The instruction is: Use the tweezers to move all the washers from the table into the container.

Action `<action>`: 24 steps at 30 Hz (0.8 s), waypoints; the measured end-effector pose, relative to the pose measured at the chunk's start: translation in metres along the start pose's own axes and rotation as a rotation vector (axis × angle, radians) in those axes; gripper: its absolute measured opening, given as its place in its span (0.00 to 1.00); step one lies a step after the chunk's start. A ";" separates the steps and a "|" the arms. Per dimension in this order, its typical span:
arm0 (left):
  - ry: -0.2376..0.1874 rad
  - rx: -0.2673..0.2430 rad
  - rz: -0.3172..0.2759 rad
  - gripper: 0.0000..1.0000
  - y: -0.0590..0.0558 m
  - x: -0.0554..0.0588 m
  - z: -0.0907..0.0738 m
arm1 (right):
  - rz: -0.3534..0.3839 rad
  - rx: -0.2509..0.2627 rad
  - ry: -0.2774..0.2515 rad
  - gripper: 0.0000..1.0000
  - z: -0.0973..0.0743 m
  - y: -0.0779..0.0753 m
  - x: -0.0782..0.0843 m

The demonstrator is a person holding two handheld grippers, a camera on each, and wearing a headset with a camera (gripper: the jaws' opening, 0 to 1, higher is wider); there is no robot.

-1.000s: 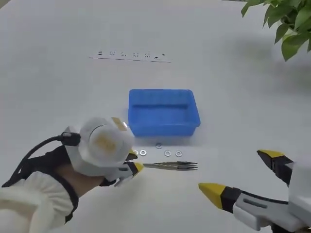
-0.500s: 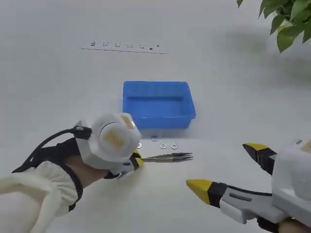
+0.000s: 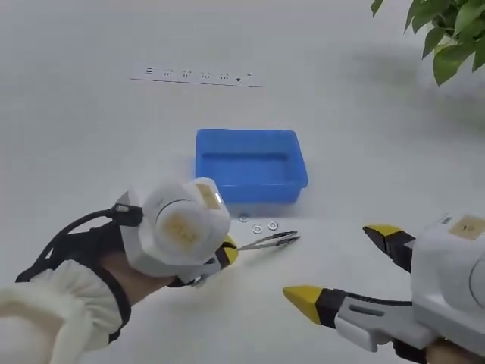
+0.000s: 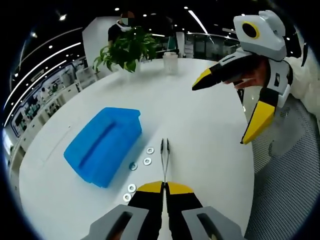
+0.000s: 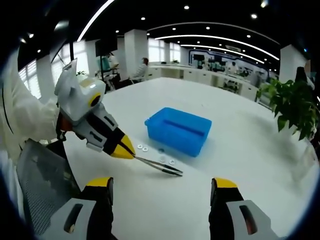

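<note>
Left hand-held gripper [image 3: 227,250]: yellow-tipped jaws pressed together, pinching the rear end of the tweezers [image 3: 265,242]; a gloved hand is gripping its body at the lower left of the head view. The tweezers are pointing away from it along the jaw line in the left gripper view [image 4: 164,160], their two slim arms showing slightly parted at the tip; whether the tips are touching the table [image 3: 91,136] cannot be told. Washers [image 3: 258,228]: several small metal rings are lying loose on the white table in a short row, just beside the tweezers and between them and the container [image 3: 250,191]. The container, a blue rectangular tray, is sitting upright just beyond the washers, with no washers showing inside it. Right hand-held gripper [image 3: 333,264]: jaws spread wide, gripping nothing, hovering at the lower right, well apart from the tweezers. A leafy green plant [image 3: 447,38] is hanging into the upper right corner, and a thin printed strip [image 3: 195,76] is lying on the table beyond the container.
</note>
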State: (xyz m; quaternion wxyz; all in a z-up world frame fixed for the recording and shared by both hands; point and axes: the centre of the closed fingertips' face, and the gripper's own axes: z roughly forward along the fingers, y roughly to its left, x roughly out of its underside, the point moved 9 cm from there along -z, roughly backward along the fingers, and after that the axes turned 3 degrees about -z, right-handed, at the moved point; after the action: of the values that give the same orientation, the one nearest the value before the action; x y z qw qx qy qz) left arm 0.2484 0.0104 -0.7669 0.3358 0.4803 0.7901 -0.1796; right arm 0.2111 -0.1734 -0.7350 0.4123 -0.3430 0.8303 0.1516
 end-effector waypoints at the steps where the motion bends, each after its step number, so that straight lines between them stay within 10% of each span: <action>1: -0.007 -0.003 0.006 0.00 -0.001 -0.002 -0.003 | -0.006 -0.007 -0.002 0.78 0.001 0.001 -0.002; 8: -0.047 -0.015 0.019 0.00 -0.009 -0.014 -0.022 | -0.050 -0.060 -0.010 0.73 0.008 0.008 -0.008; 24: -0.071 0.030 0.144 0.00 -0.029 -0.038 -0.057 | -0.334 -0.330 0.022 0.23 0.033 0.034 -0.029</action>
State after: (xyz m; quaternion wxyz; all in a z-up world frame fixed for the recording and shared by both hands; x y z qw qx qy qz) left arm 0.2141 0.0070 -0.7009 0.3684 0.5341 0.7384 -0.1838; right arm 0.2193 -0.1184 -0.7337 0.3610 -0.5398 0.7305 0.2111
